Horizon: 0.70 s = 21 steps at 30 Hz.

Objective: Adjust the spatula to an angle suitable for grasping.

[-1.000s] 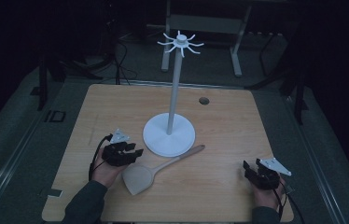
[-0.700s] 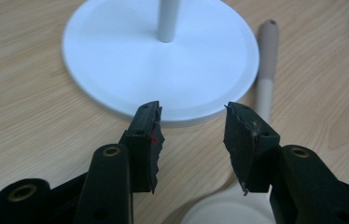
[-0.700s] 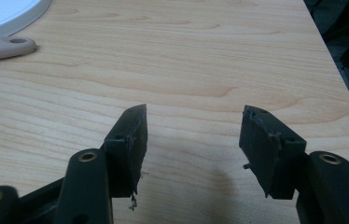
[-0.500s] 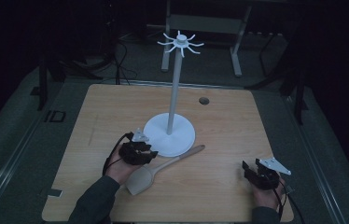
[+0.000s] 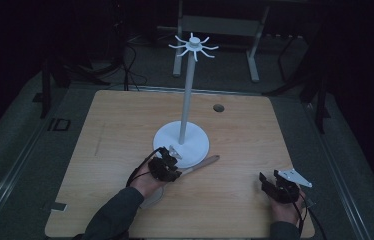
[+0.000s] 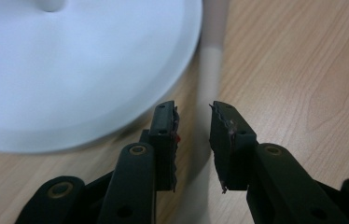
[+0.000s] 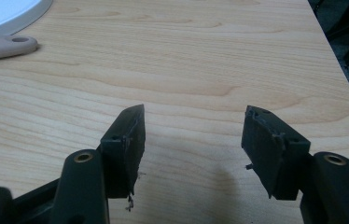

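Dim room, grey carpeted floor (image 5: 20, 150), metal frame legs (image 5: 255, 55) (cables (image 5: 130, 65) beside) behind the table (image 5: 125, 115).

left gripper (image 6: 193, 130) jaws closing astride spatula handle (image 6: 208, 70), a gap either side; white stand base (image 6: 70, 65) beside, on counter (image 6: 303, 70)

"ID" mark (image 5: 58, 124) on floor beside table (image 5: 125, 115)

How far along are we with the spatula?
Nothing is hung yet: the spatula lies flat on the table beside the stand. In hand: the left gripper straddles its handle, jaws just closing, no firm grip visible yet. The right gripper waits open, apart. Left: grip, lift, and probably hang it on the top hooks.
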Available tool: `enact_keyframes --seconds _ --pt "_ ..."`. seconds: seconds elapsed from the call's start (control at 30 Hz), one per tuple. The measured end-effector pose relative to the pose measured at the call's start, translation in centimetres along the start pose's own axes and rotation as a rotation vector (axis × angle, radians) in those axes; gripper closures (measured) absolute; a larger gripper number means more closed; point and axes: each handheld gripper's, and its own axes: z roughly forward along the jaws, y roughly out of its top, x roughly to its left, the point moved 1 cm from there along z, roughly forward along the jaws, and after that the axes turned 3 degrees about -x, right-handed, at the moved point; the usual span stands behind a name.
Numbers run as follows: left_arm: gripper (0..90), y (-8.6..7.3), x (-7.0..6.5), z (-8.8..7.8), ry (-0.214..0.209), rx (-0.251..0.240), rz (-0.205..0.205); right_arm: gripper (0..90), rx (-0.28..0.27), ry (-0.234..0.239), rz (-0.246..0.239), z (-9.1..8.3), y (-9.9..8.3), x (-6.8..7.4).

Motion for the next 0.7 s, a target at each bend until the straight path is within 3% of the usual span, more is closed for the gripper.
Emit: enact_keyframes --seconds 0.17,0.7 --pt "74.3 0.2 -0.7 1.2 0.011 0.056 0.037 39.0 0.000 0.001 0.002 0.0 0.0 0.0" --pt "76.6 -0.2 -1.3 0.3 0.027 0.120 0.026 38.6 0.000 0.006 0.002 0.0 0.0 0.0"
